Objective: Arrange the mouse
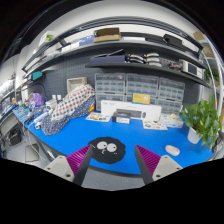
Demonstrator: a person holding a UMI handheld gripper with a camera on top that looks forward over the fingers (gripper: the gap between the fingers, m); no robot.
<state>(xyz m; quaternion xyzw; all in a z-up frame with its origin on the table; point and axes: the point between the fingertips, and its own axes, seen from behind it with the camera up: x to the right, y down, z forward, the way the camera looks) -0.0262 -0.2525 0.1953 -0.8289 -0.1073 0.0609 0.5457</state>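
Note:
A small pale mouse (173,151) lies on the blue table top (60,140), to the right of my right finger and a little beyond it. A black fuzzy round pad with cartoon eyes (107,148) lies on the blue surface just ahead of my fingers, between their lines. My gripper (112,168) is open and empty, low over the table's near grey edge. Its magenta pads (80,158) stand wide apart, touching nothing.
A potted green plant (203,120) stands at the table's right end. A patterned bag (72,103) lies at the back left. White boxes (125,108) line the back under shelves (120,50) of goods. A chair (15,125) stands at the left.

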